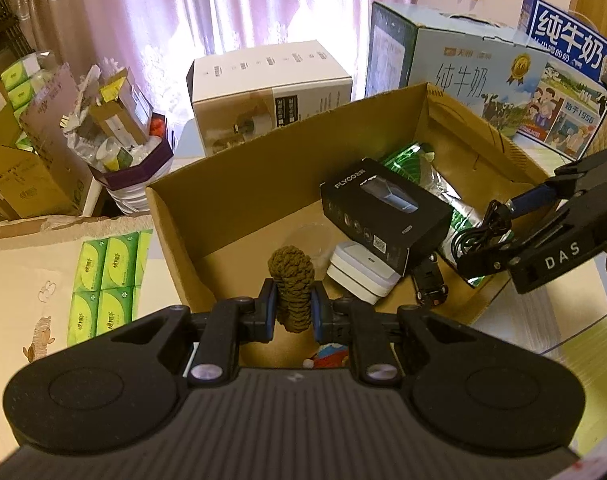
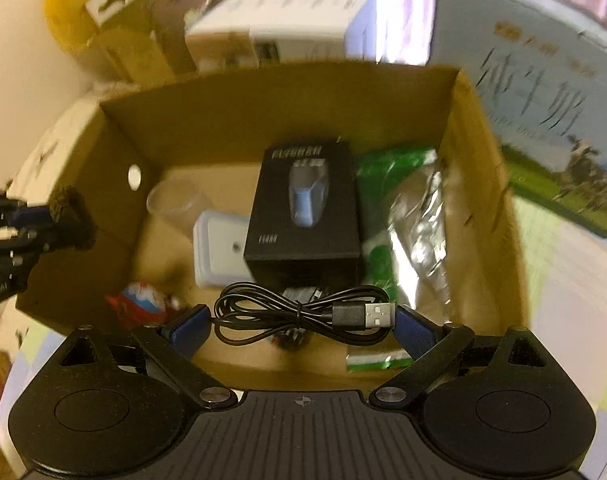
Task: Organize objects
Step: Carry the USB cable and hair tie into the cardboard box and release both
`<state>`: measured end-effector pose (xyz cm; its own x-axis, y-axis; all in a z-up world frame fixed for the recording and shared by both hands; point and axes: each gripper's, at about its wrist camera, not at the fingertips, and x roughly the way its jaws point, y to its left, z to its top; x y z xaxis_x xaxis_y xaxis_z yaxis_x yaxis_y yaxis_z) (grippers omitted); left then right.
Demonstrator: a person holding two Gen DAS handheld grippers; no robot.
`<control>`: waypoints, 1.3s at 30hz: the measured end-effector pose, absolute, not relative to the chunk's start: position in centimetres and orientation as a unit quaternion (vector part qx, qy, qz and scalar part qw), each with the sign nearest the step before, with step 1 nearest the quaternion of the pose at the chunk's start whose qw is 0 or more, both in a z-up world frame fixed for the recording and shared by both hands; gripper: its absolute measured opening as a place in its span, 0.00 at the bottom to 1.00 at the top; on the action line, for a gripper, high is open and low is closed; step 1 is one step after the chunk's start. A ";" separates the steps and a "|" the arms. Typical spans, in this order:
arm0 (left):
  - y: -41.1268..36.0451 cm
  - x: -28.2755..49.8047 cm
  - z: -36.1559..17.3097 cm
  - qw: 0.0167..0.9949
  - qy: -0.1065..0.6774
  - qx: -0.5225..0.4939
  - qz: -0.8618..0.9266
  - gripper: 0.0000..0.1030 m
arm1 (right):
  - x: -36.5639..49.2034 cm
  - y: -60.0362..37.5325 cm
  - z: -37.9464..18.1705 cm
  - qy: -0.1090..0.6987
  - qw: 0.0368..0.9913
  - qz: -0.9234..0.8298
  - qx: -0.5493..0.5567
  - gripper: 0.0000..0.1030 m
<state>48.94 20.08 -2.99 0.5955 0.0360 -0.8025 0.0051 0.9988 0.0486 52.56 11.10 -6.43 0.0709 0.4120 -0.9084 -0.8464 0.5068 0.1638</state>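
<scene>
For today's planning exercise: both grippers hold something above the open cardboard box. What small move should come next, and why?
Probably lower the right gripper slightly, then open it: its coiled black USB cable already hangs over the brown cardboard box, above the black shaver carton. The left gripper, shut on a brown rope bundle, can follow.

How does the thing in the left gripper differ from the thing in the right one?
The left gripper pinches a bundle of thick olive-brown rope, standing upright between narrow jaws. The right gripper carries a thin black USB cable, coiled flat and lying crosswise, so its jaws stand far wider. The rope is matte and knotted; the cable is glossy with a metal plug. Both hang over the open cardboard box.
</scene>
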 end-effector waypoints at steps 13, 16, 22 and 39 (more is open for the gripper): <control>20.7 50.2 -4.2 0.883 0.468 0.025 0.007 0.14 | 53.7 11.2 -5.8 0.494 0.722 0.442 -0.199 0.94; 20.8 50.3 -4.4 0.881 0.473 0.026 0.007 0.14 | 53.8 11.0 -5.5 0.493 0.725 0.441 -0.193 0.94; 20.6 50.8 -4.8 0.876 0.481 0.027 0.006 0.17 | 53.8 10.5 -5.3 0.492 0.727 0.442 -0.186 0.94; 20.8 50.3 -3.6 0.884 0.465 0.033 0.021 0.61 | 52.9 8.6 -3.5 0.469 0.739 0.449 -0.180 0.95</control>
<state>50.34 20.75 -3.60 0.5668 0.0673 -0.8211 -0.0059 0.9970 0.0777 52.92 8.59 -3.55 0.1557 0.4950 -0.8548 -0.8326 0.5314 0.1561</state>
